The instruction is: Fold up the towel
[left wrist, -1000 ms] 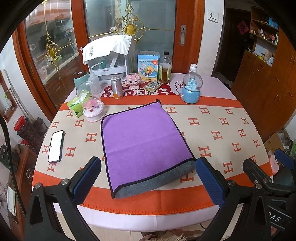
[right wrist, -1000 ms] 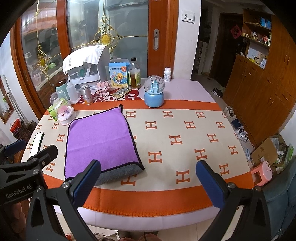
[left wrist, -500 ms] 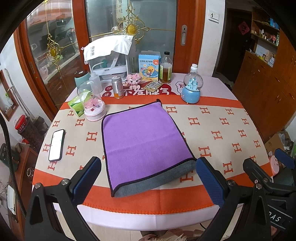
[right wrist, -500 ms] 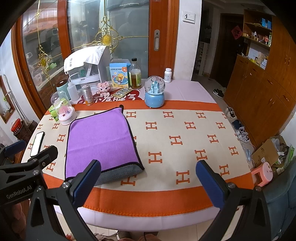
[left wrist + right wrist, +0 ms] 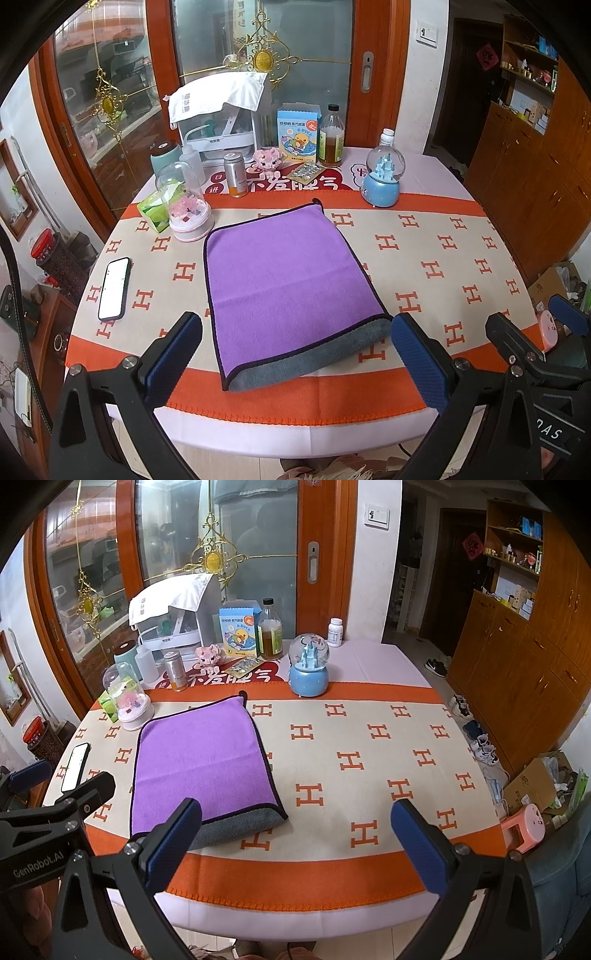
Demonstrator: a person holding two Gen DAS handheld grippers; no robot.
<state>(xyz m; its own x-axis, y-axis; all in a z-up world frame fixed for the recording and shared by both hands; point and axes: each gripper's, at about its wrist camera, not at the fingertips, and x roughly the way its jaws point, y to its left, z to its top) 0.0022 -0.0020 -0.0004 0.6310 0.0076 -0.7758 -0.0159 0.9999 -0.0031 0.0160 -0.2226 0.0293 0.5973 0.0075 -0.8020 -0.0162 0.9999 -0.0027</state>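
Note:
A purple towel (image 5: 284,277) with a grey underside lies folded flat on the table, its grey fold edge nearest me; it also shows in the right wrist view (image 5: 201,764). My left gripper (image 5: 295,354) is open and empty, held above the table's near edge just in front of the towel's fold. My right gripper (image 5: 295,845) is open and empty, to the right of the towel, over the cloth's orange border. Neither gripper touches the towel.
A phone (image 5: 114,288) lies left of the towel. A pink dome ornament (image 5: 186,214), tissue pack (image 5: 153,212), can (image 5: 235,175), bottle (image 5: 331,136), box (image 5: 298,136) and blue snow globe (image 5: 383,177) stand along the back. The H-pattern tablecloth (image 5: 369,746) lies right of the towel.
Both views have shifted very slightly; the towel and table items have not moved. Both grippers stay open and empty.

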